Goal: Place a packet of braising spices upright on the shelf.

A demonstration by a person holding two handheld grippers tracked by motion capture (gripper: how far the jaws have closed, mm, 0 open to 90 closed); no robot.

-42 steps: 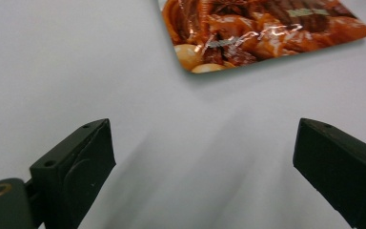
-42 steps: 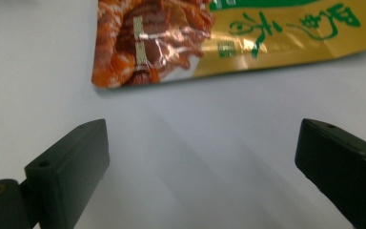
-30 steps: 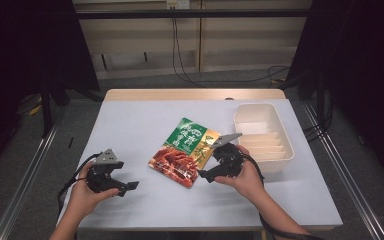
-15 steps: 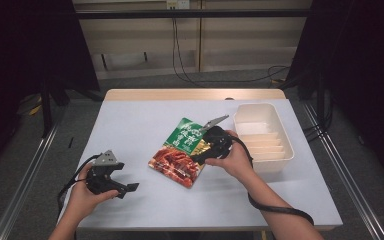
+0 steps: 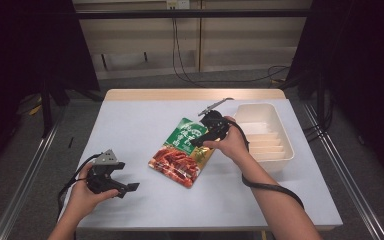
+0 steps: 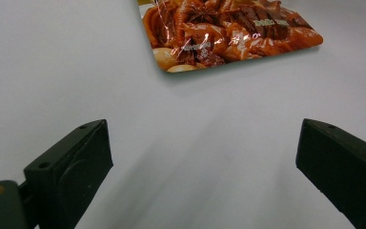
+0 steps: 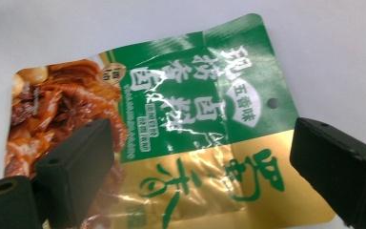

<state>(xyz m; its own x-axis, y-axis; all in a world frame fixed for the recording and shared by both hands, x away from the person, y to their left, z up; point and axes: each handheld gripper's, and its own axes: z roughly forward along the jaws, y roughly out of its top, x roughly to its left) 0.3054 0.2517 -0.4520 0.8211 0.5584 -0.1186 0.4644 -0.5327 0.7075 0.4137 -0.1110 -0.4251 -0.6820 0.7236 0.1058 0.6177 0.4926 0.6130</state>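
Snack pouch (image 5: 184, 150) flat on the white tabletop (image 5: 145, 120), about mid-table, near corner partly covered by the right gripper (image 5: 196, 141) in the high view. Cut off at the bottom and left edges in the right gripper view (image 7: 171, 129), so can't see the whole thing there. Green top, gold band, photo of reddish braised food at the other end. Big Chinese lettering, too crinkled and glary to read properly; small print just blur. Little hang hole by the green edge. Right gripper hovering low over the pouch, jaws wide apart, clamped on nothing. White plastic tray (image 5: 286, 150) just right of the pouch, ribbed inside. Left gripper (image 5: 125, 189) well to the pouch's left, jaws also spread, pouch's food end (image 6: 228, 33) ahead of it. Cables on the floor beyond the pouch's far side.
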